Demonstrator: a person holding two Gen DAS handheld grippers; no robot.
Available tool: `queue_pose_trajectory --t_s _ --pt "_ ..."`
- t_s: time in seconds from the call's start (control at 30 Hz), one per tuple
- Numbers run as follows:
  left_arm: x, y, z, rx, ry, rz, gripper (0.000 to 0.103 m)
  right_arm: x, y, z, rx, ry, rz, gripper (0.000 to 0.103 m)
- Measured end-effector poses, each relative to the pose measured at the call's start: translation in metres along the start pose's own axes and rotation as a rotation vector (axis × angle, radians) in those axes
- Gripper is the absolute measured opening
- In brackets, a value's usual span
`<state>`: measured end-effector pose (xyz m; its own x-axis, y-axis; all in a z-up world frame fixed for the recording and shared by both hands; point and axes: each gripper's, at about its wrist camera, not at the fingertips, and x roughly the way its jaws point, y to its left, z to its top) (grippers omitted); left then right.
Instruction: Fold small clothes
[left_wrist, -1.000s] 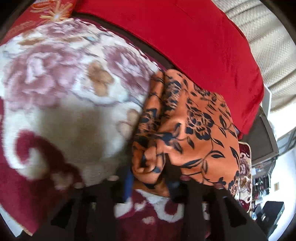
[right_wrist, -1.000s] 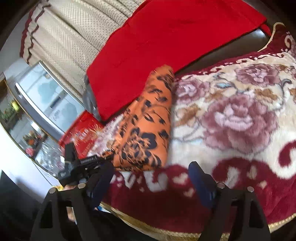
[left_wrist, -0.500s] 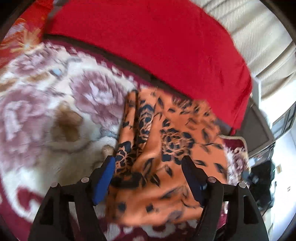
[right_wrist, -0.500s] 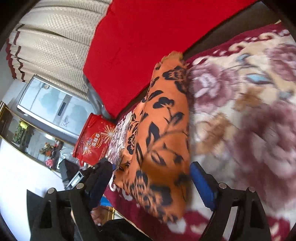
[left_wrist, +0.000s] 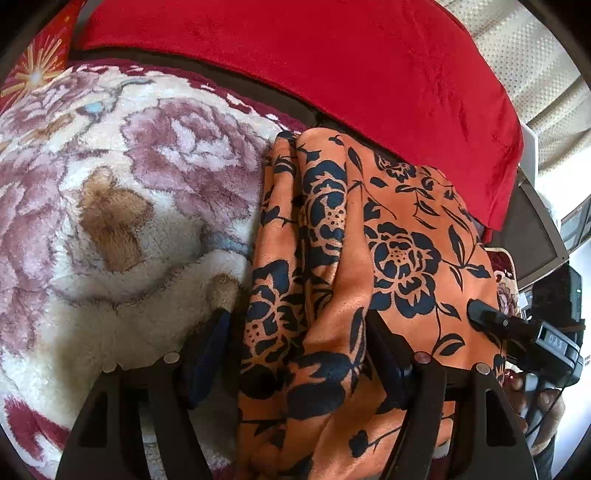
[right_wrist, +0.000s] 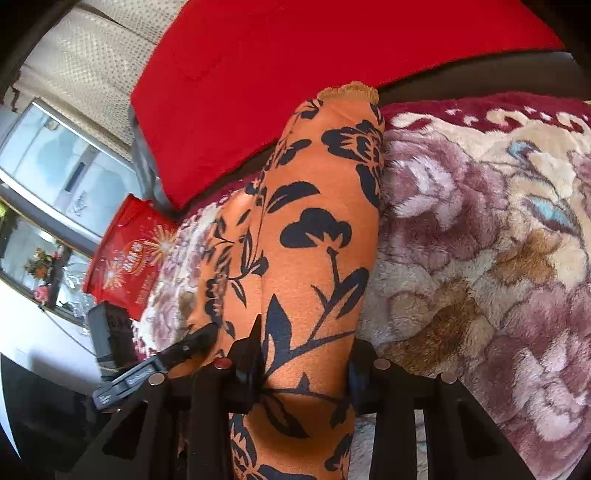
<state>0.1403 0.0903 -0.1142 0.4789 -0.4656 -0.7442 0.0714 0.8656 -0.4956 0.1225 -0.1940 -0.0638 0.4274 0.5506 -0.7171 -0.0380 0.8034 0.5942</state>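
An orange garment with a dark floral print lies folded lengthwise on a plush floral blanket. My left gripper is open, its fingers straddling the near left fold of the cloth without pinching it. In the right wrist view the same garment runs away from me as a long roll. The jaws of my right gripper are closing on its near end, and the pads touch the cloth on both sides. The right gripper's finger rests on the garment's right side in the left wrist view.
A big red cushion lies behind the garment against a beige curtain. A red tin and a glass cabinet stand beyond the blanket's edge. The flowered blanket spreads wide beside the garment.
My left gripper let go of the bunched cloth and opened wide over it. My right gripper moved onto the garment's near end, and its wide jaws narrowed onto the fold.
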Motion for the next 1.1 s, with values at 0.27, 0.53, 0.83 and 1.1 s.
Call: queue_pose_trajectory --t_s 0.27,0.53,0.83,1.1 --pt "0.003 -0.009 -0.003 0.019 0.024 -0.022 0.044 0.013 0.009 -0.001 -0.036 0.005 0.028 0.037" --pt "-0.038 -0.092 -0.001 0.125 -0.141 -0.134 0.033 -0.082 0.071 0.026 -0.247 -0.134 0.061 0.032" --pt "0.056 -0.152 -0.025 0.145 0.067 -0.023 0.066 -0.090 -0.135 0.018 0.237 -0.031 0.035 0.059" --pt "0.006 -0.158 -0.035 0.259 -0.026 0.064 0.066 -0.141 -0.124 0.008 0.132 -0.232 -0.072 0.069"
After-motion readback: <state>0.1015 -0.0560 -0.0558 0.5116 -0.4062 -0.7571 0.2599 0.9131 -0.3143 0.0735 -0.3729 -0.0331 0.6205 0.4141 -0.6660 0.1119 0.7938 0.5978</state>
